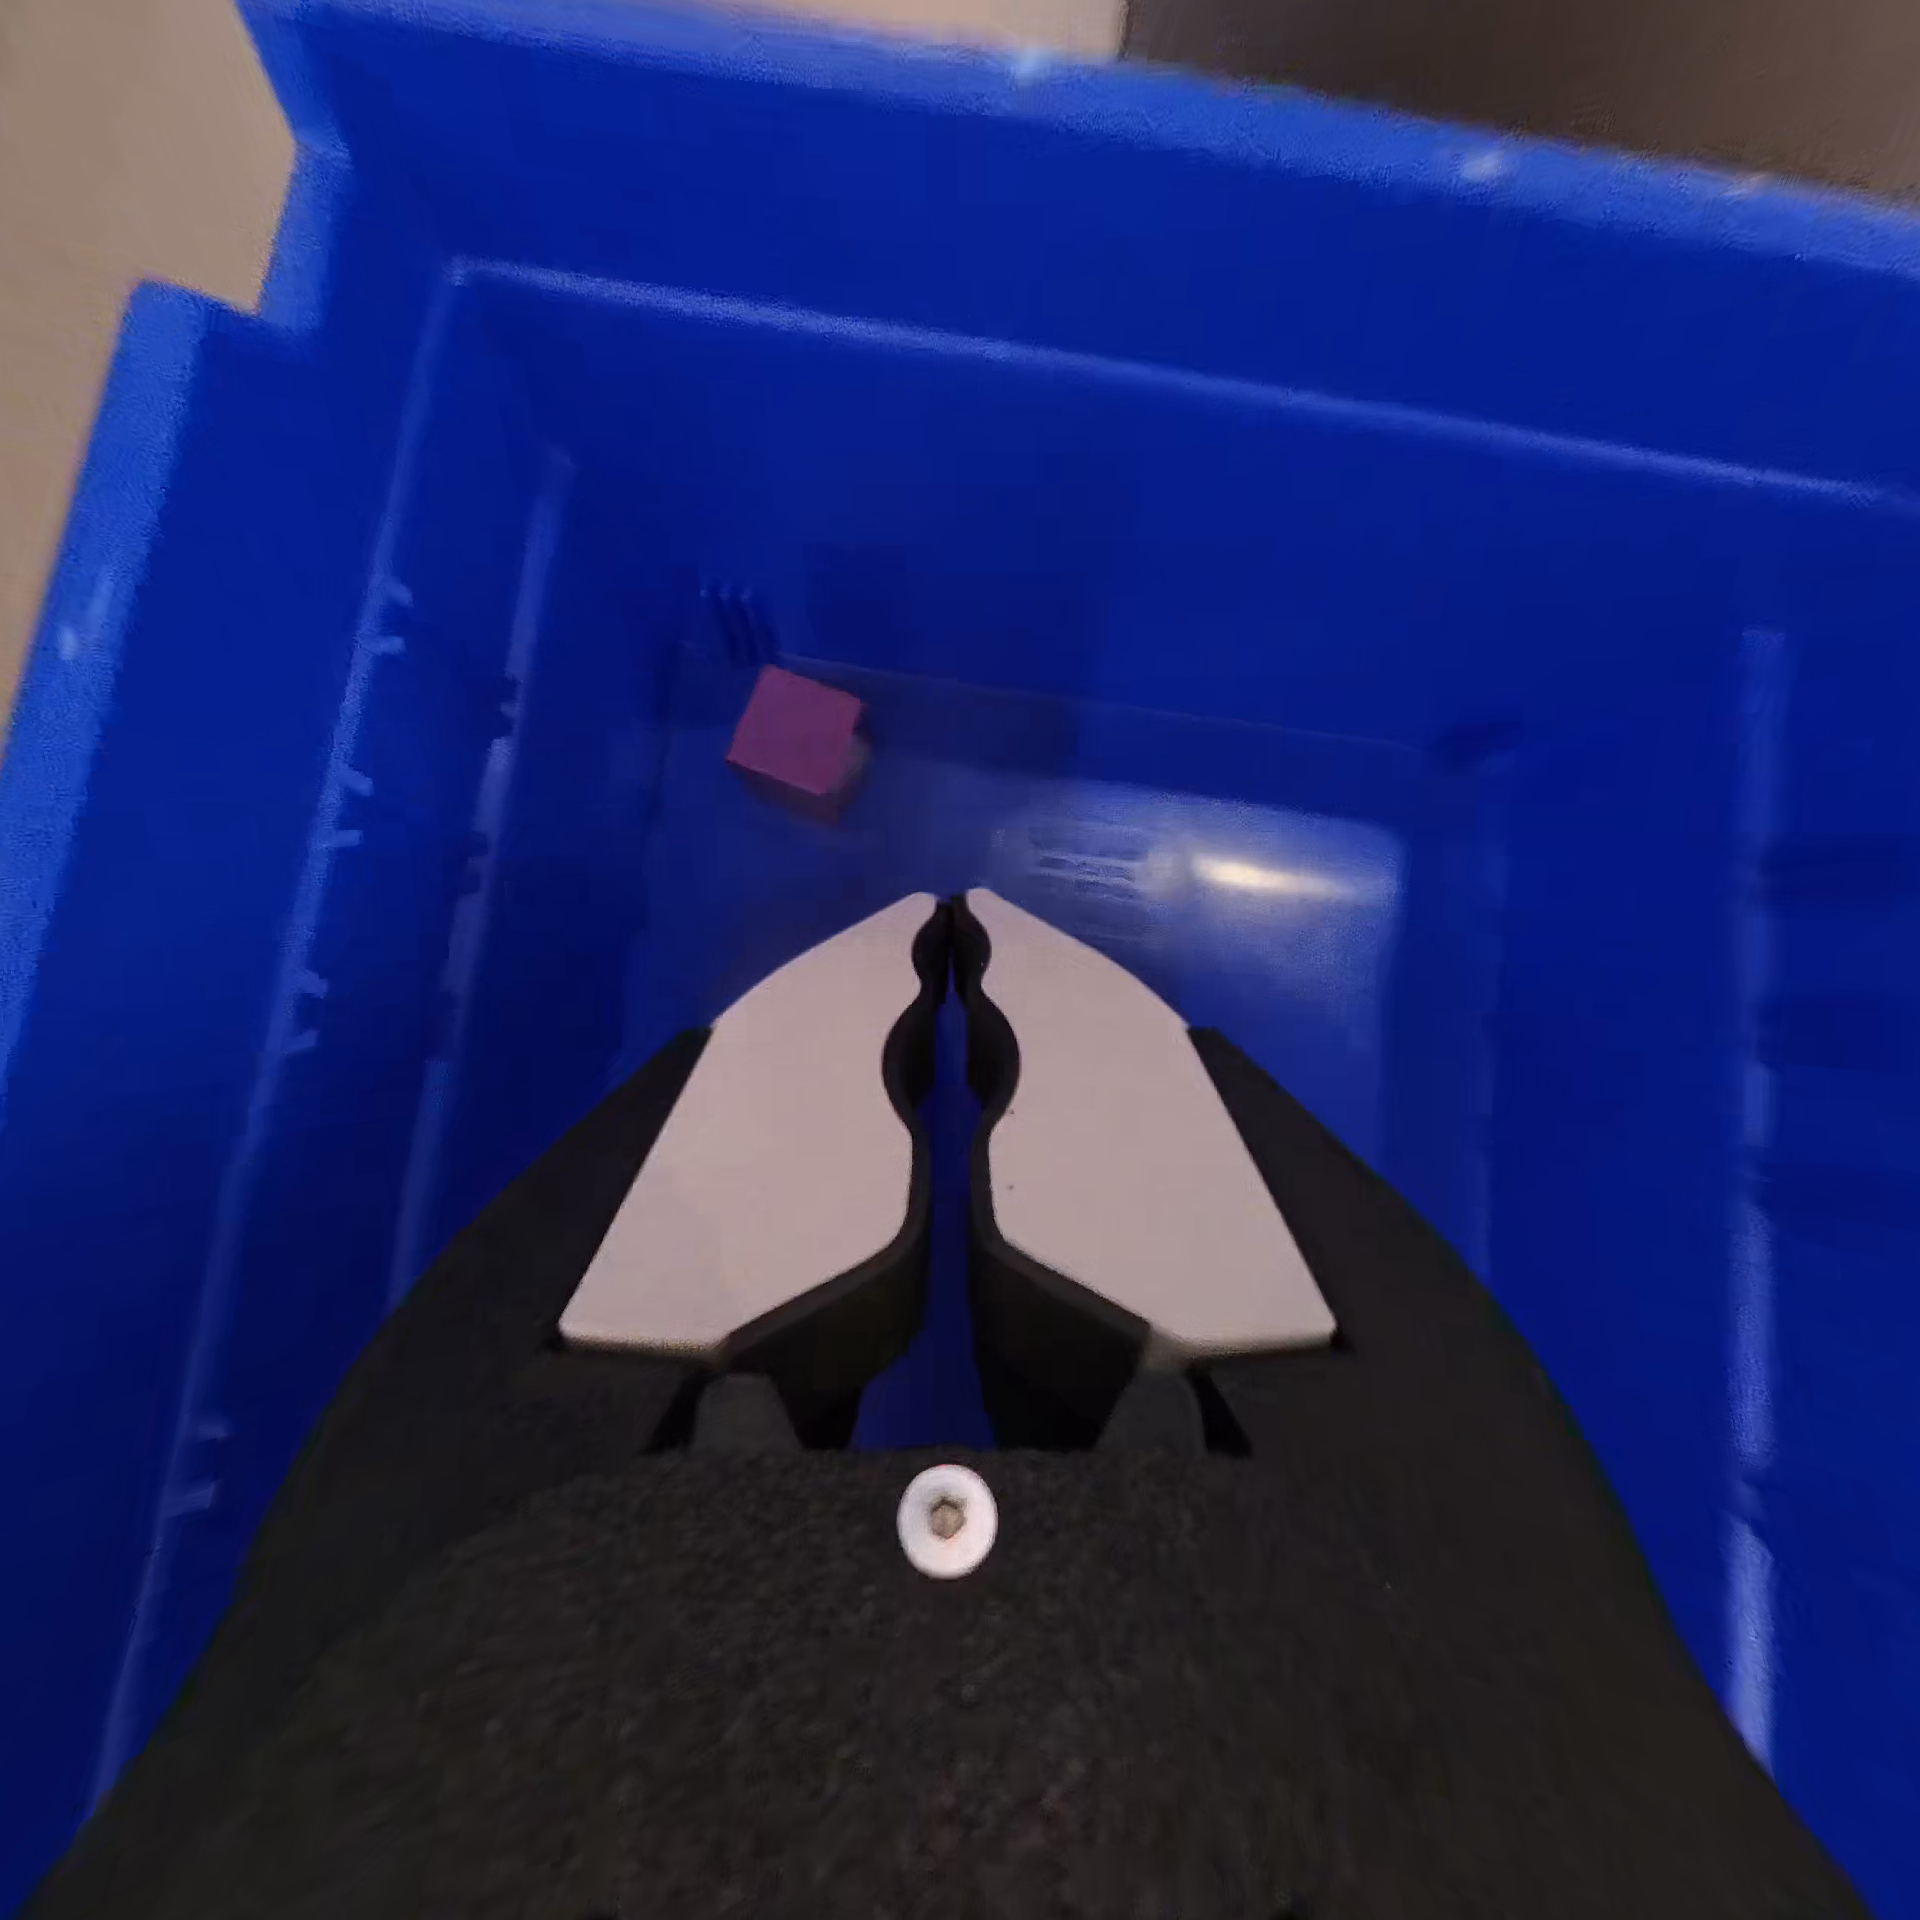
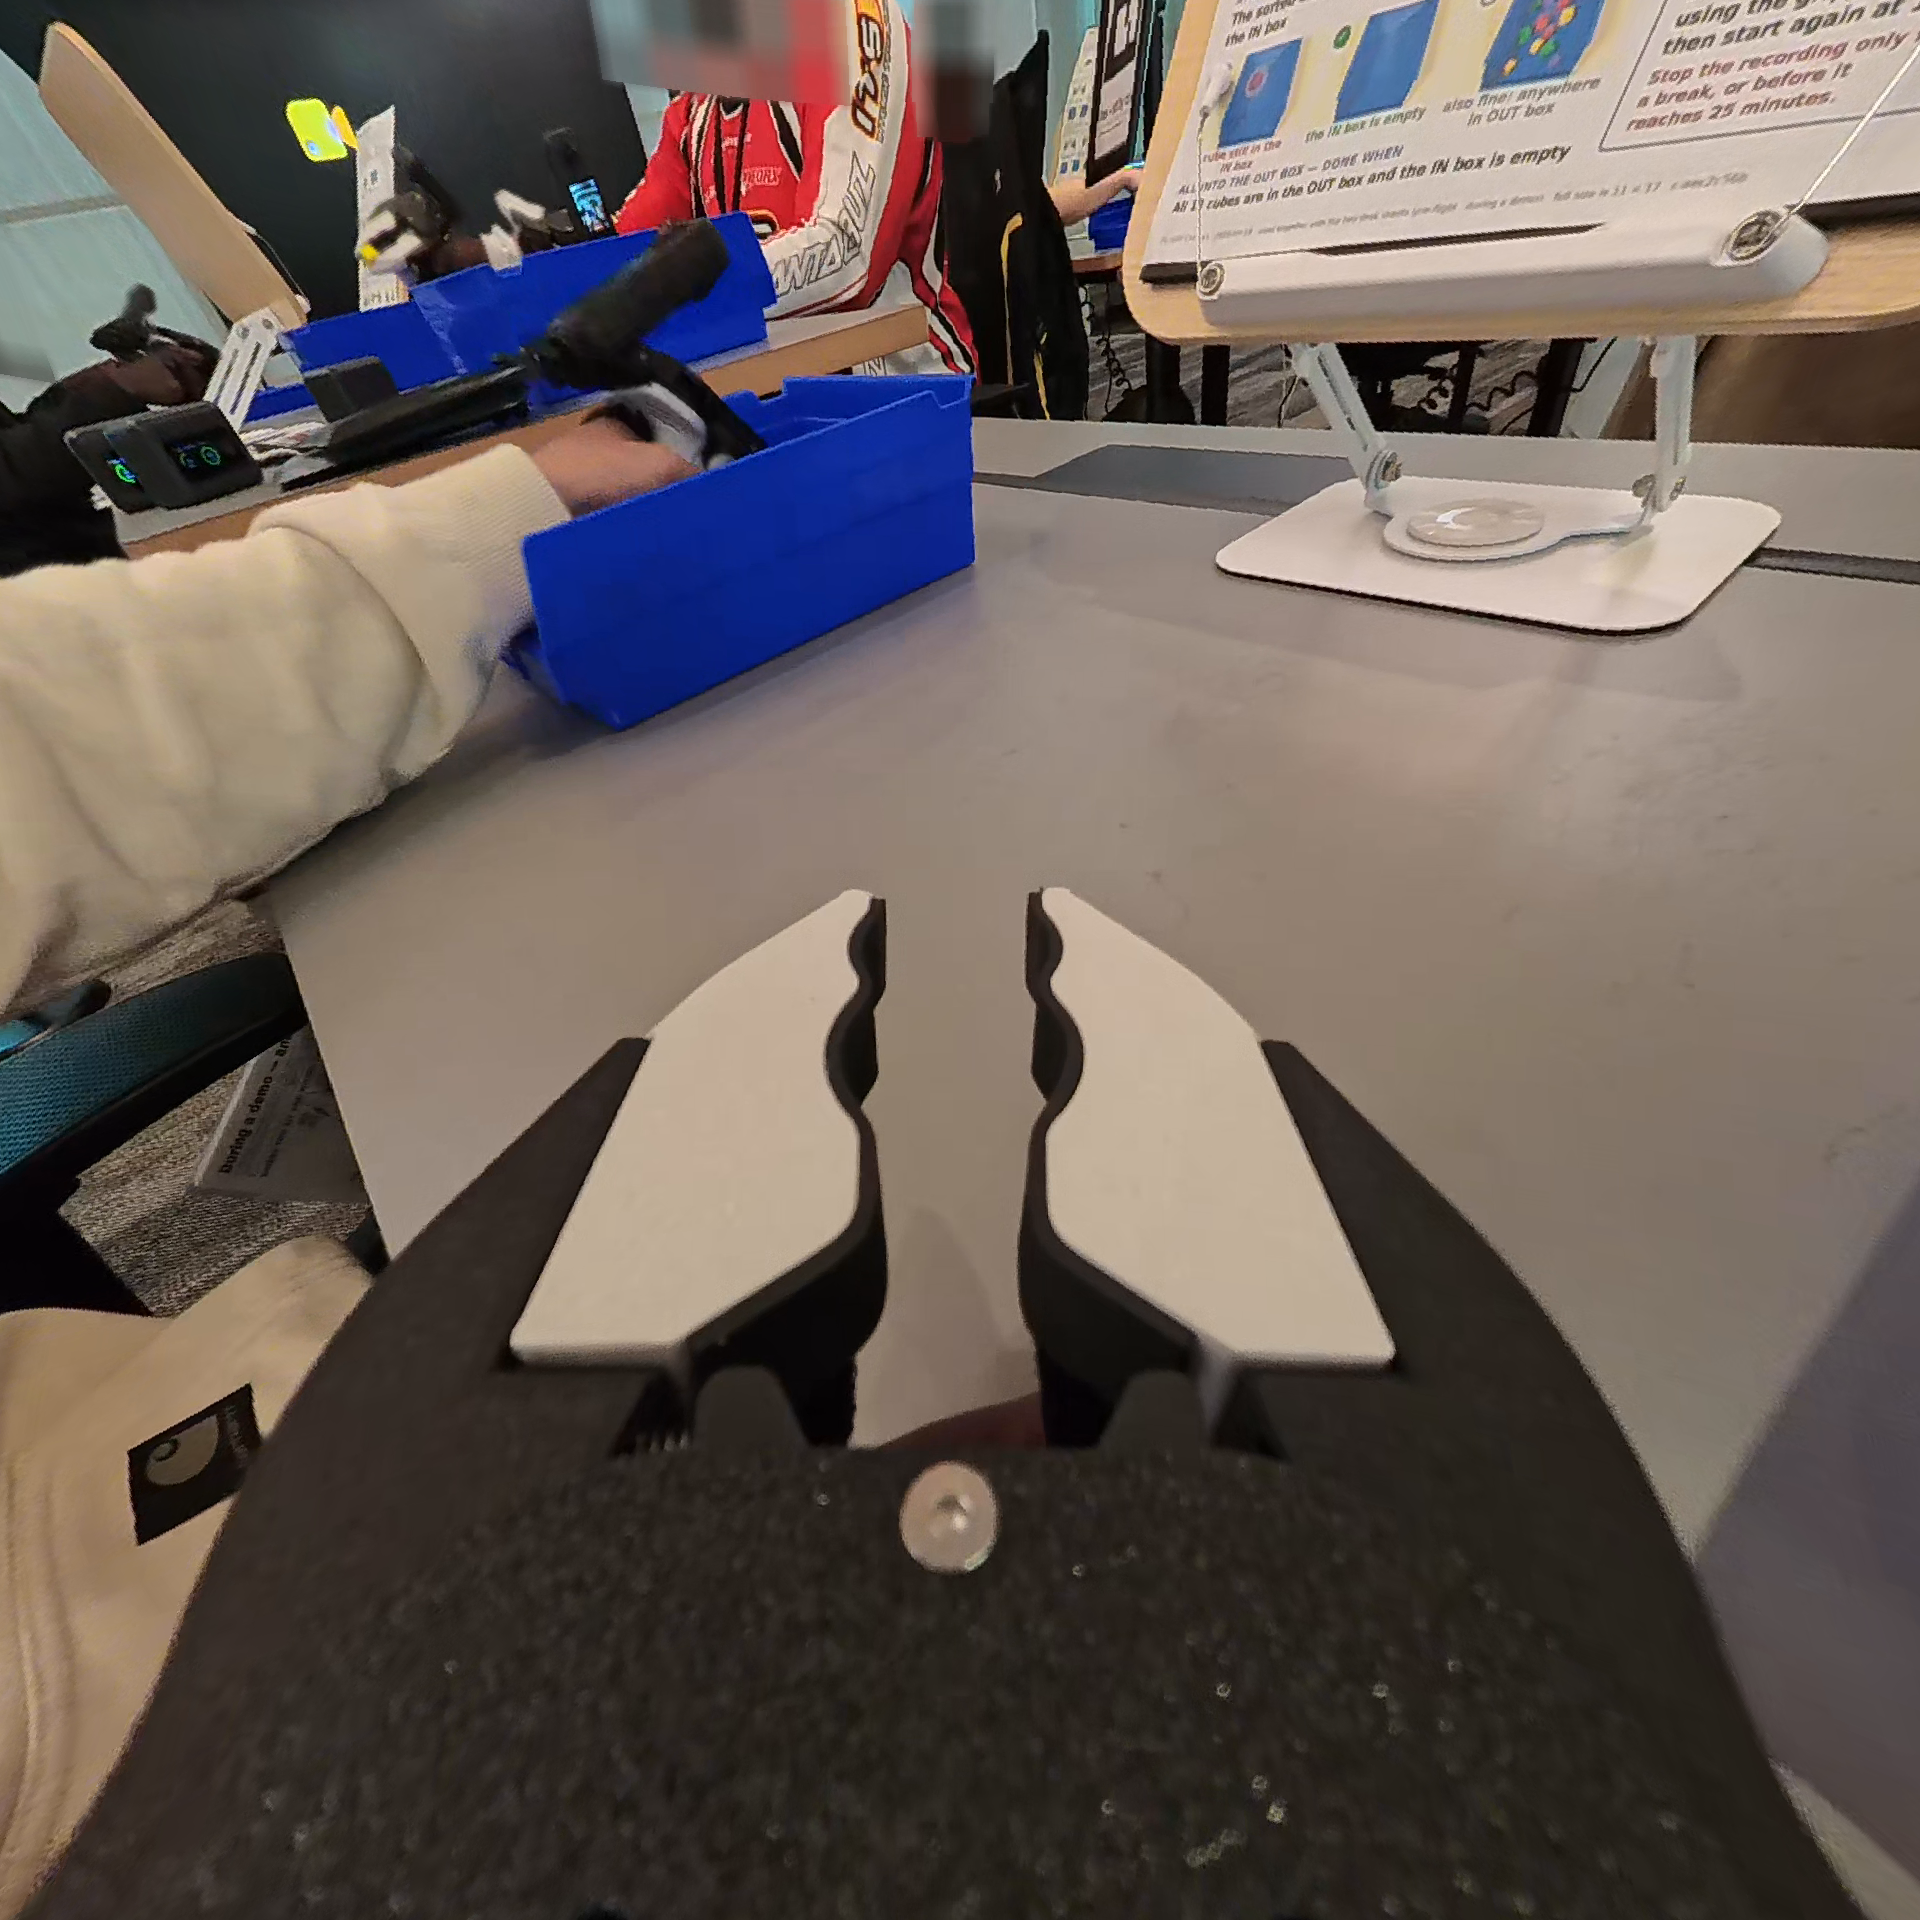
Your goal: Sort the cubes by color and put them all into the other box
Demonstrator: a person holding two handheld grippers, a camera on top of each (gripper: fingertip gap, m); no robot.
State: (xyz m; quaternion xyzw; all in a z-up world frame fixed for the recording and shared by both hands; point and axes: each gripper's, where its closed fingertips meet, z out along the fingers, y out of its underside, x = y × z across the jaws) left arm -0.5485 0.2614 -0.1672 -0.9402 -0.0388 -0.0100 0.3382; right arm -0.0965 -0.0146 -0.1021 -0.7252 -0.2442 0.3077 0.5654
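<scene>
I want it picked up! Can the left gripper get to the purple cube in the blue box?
Probably yes. The left gripper is inside the blue box, the purple cube just ahead, nothing between. But its jaws are shut and must open.

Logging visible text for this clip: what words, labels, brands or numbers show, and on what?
I won't copy out writing; these things bear it:
Instruction sheet on the white stand: printed lines, pictures.
Red and white jersey: large lettering.
Black patch on the cream garment: a logo.
Paper low at the left: print.
Small screen: too small to read.
Blue box: moulded marks inside, blurred.
</scene>
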